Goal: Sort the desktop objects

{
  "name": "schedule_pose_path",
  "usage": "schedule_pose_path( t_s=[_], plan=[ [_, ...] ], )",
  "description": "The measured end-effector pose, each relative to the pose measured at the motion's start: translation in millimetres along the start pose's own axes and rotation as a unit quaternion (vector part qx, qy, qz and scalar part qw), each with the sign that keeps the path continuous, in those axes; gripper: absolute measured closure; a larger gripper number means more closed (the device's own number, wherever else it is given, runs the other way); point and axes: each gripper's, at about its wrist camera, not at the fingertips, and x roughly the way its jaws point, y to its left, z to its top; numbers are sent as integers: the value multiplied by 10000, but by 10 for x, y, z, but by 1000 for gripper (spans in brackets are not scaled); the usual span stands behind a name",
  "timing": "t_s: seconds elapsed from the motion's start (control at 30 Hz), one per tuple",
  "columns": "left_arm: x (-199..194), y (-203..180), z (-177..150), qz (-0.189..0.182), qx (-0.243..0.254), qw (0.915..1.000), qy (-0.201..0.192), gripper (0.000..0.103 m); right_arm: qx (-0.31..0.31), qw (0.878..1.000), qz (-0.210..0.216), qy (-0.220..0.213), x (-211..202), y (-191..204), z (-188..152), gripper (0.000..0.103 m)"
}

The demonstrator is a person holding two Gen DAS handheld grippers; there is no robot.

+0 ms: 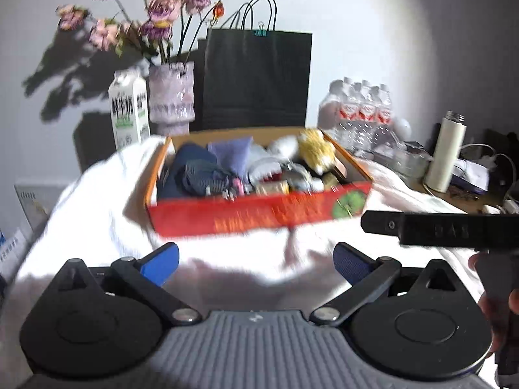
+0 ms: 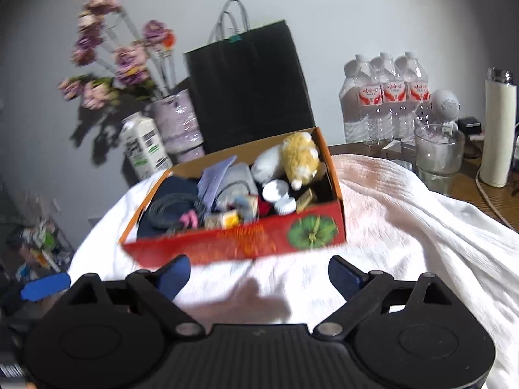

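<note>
A red and orange cardboard box (image 1: 259,215) (image 2: 227,246) stands on a white cloth and is full of small things: a yellow and white plush toy (image 2: 298,155), dark blue fabric (image 1: 191,168), a lilac pouch (image 1: 232,152), white jar lids (image 2: 275,191) and small packets. My left gripper (image 1: 256,261) is open over the cloth in front of the box, with nothing between its blue pads. My right gripper (image 2: 259,275) is also open, just short of the box's front wall, and holds nothing. The right gripper's black body (image 1: 438,228) shows at the right edge of the left wrist view.
Behind the box stand a milk carton (image 1: 128,110), a vase of pink flowers (image 1: 172,97), a black paper bag (image 1: 256,77) and a pack of water bottles (image 2: 386,97). A glass (image 2: 438,155) and a white flask (image 2: 496,129) stand on the wooden desk at right.
</note>
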Motion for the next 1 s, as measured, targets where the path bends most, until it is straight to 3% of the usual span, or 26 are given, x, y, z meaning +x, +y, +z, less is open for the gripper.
schedule_pose_path(
  t_s=[0.17,0.33,0.4,0.57,0.63,0.83,1.0],
  plan=[
    [-364,11,-429,-125,-90,9998,134,0,-606,9981,-105,78,-399,79,-442,6],
    [-556,90,-769,121,-179,9995,224,0,-800,9962,-297,-158,-765,141,-773,2],
    [-547,128,-869,20,-170,9997,192,0,-847,9955,-361,-205,-809,190,-867,0],
    [-232,183,-942,487,-217,9985,143,0,-911,9956,-196,-70,-574,292,-959,0],
    [-108,241,-896,487,-333,9983,27,0,-924,9954,-235,-19,-417,318,-974,0],
    [268,271,-857,566,-368,9973,295,0,-887,9946,-487,216,-11,325,-961,0],
    [346,322,-897,481,-416,9973,359,0,-699,9952,-551,403,180,241,-952,0]
  ],
)
